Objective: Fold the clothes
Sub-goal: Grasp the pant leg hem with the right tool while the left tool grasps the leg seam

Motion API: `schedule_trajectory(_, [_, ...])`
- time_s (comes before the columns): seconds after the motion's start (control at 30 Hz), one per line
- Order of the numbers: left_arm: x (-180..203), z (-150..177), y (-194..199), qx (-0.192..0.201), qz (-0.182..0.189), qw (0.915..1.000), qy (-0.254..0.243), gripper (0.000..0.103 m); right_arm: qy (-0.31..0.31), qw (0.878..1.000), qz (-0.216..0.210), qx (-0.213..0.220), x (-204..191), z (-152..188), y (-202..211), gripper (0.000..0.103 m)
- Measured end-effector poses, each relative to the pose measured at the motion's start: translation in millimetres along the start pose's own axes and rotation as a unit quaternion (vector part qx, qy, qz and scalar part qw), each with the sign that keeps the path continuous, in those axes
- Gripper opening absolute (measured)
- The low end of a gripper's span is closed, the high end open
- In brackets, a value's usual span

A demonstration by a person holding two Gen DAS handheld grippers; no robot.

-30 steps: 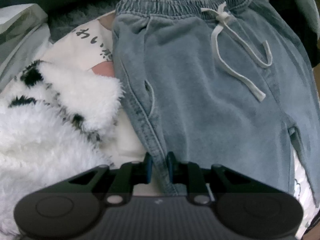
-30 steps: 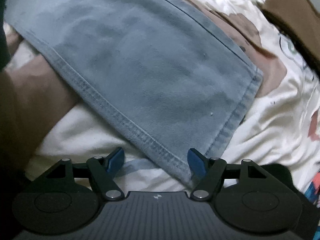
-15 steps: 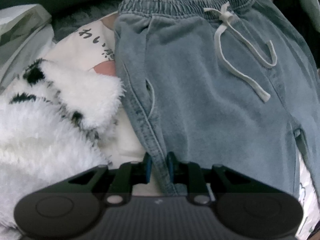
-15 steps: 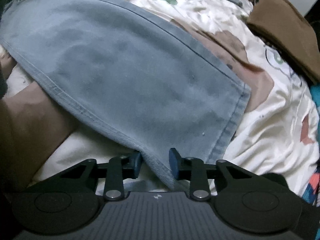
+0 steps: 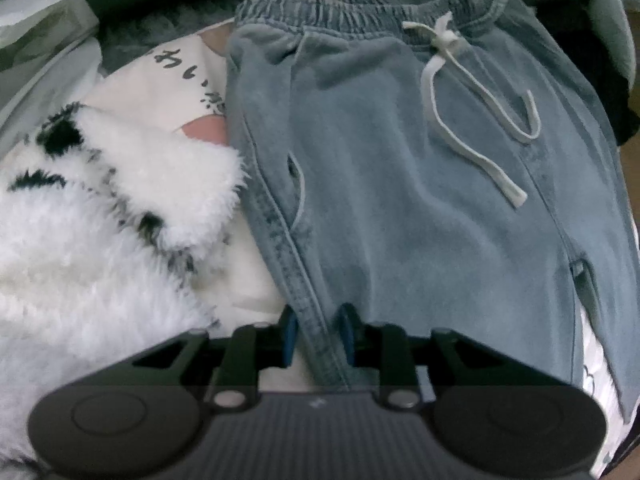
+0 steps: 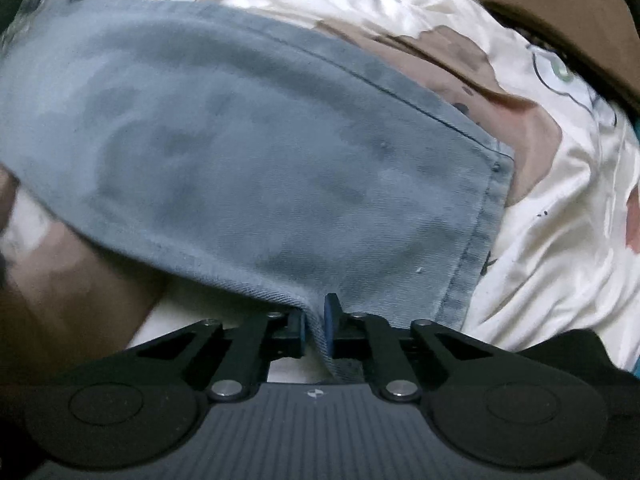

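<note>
Light blue denim trousers (image 5: 400, 184) with an elastic waistband and a white drawstring (image 5: 472, 120) lie flat on a printed bed sheet (image 5: 176, 72). My left gripper (image 5: 318, 334) is shut on the trousers' left side seam below the pocket. In the right wrist view the trouser leg (image 6: 256, 168) stretches away, its hem at the right. My right gripper (image 6: 316, 326) is shut on the near edge of that leg close to the hem corner.
A white fluffy garment with black marks (image 5: 92, 216) lies left of the trousers. A brown folded cloth (image 6: 568, 20) sits at the far right on the cream patterned sheet (image 6: 560, 248). Dark bedding lies behind the waistband.
My right gripper has closed from wide open onto the leg's edge and lifted it a little. My left gripper has kept its hold and drawn back slightly.
</note>
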State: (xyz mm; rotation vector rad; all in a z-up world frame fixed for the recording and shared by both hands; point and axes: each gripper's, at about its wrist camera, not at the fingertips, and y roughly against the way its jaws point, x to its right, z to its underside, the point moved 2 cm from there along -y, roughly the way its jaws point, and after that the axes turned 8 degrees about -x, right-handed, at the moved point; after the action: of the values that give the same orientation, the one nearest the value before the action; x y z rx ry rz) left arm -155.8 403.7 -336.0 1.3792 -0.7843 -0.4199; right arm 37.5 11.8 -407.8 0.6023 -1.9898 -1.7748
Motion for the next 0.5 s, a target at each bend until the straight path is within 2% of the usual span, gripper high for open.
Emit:
schedule_trajectory(0.13, [-2.7,6.1,2.8,0.014,0.024,0.9996,0.004,0.032,-0.022,0.999,-0.026,-0.012,9.4,-8.0,6.2,0.006])
schedule_trajectory(0.27, [-9.0,12.9,4.2,0.027,0.052,0.9982,0.011,0.033,-0.017,0.999,-0.027,-0.023,10.9,-12.4,11.5,0.006])
schedule_trajectory(0.37, [-37.1,15.4,11.6,0.037,0.081,0.9958,0.022,0.037,-0.017,0.999,-0.024,-0.025,13.8,-16.6,16.3,0.006])
schedule_trajectory(0.5, [-33.6,-15.5,16.7,0.057,0.105,0.9918,0.045,0.042,-0.023,0.999,-0.021,-0.028,13.1,-15.7,22.3,0.006])
